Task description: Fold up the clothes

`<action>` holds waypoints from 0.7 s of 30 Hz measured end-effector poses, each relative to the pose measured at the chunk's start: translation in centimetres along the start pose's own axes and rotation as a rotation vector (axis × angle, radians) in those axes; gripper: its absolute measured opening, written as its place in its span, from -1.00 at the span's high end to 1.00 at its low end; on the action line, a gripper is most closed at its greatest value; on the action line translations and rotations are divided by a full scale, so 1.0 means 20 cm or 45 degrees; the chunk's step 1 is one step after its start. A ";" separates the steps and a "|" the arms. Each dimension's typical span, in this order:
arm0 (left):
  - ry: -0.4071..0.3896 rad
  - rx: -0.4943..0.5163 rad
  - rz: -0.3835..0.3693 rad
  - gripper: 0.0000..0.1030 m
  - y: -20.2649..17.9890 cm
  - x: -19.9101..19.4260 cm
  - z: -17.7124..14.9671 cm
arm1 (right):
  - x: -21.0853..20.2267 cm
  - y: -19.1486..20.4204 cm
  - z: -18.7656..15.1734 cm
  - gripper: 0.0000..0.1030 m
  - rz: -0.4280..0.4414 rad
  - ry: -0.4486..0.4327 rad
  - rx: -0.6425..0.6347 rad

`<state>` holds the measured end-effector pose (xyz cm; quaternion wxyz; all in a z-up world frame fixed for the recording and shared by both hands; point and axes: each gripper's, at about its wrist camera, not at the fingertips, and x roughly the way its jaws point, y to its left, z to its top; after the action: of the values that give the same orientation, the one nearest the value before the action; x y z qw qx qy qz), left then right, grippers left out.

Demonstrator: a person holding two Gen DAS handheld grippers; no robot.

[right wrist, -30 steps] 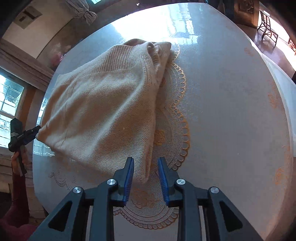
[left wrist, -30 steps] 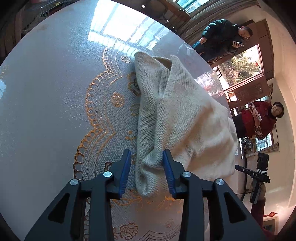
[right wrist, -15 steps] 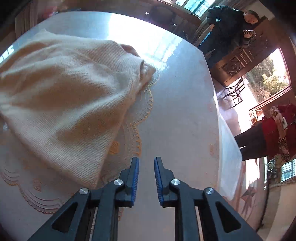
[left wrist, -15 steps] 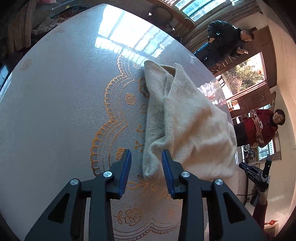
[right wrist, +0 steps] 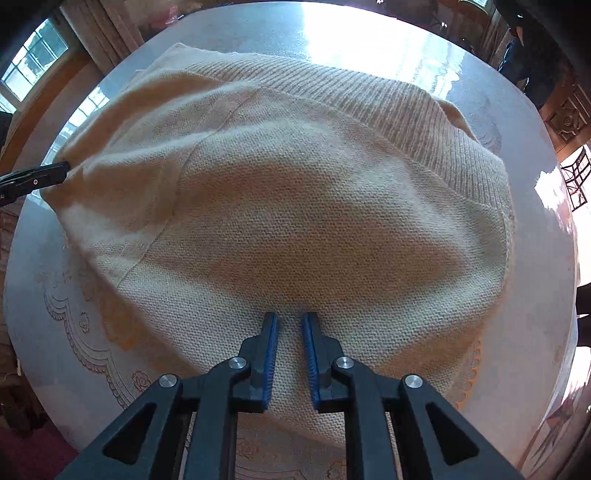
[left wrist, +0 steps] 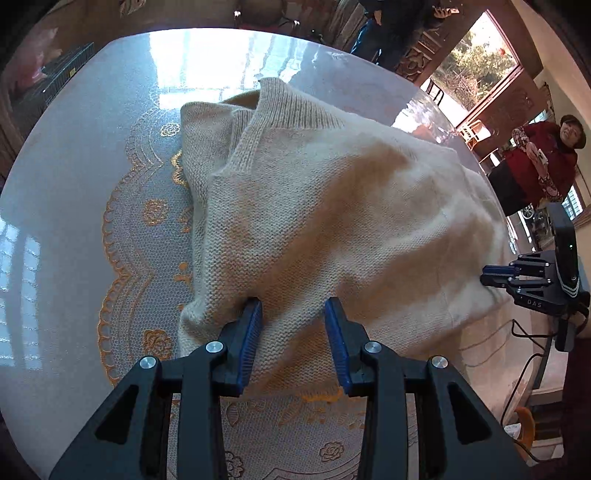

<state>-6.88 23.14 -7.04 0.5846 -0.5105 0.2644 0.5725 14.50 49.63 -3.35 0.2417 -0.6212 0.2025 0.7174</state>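
Observation:
A cream knitted sweater (left wrist: 332, 206) lies folded on the round table (left wrist: 74, 184); it also fills the right wrist view (right wrist: 288, 206). My left gripper (left wrist: 293, 310) is open, its jaws over the sweater's near edge with the cloth beneath them. My right gripper (right wrist: 290, 319) is open by a narrow gap and empty, its tips over the sweater's near part. The right gripper also shows at the sweater's right side in the left wrist view (left wrist: 495, 275). The left gripper's tip shows at the sweater's left edge in the right wrist view (right wrist: 44, 177).
The table carries a lace cloth with gold flower patterns (left wrist: 147, 236). A woman in red (left wrist: 535, 162) stands to the right beyond the table, another person (left wrist: 388, 33) at the back. A cable (left wrist: 532, 354) hangs off the table's right side.
Both grippers have swung round and now face the sweater from new sides. The left gripper has moved over the sweater's near edge. The right gripper, earlier beside the sweater, is now above it.

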 end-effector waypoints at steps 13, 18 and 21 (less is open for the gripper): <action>-0.135 -0.117 -0.181 0.27 0.00 -0.23 -0.05 | -0.21 -0.17 -0.18 0.70 -0.186 -0.053 0.103; -0.209 -0.224 -0.121 0.24 0.13 -0.26 0.19 | -0.25 -0.01 -0.14 0.58 -0.044 -0.131 0.058; -0.127 -0.265 -0.104 0.16 0.19 -0.14 0.24 | -0.24 0.06 -0.12 0.58 0.013 -0.139 0.035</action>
<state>-12.40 25.70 -3.94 0.5637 -0.5496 0.1530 0.5973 16.24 46.87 1.08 0.2570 -0.5769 0.2021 0.7485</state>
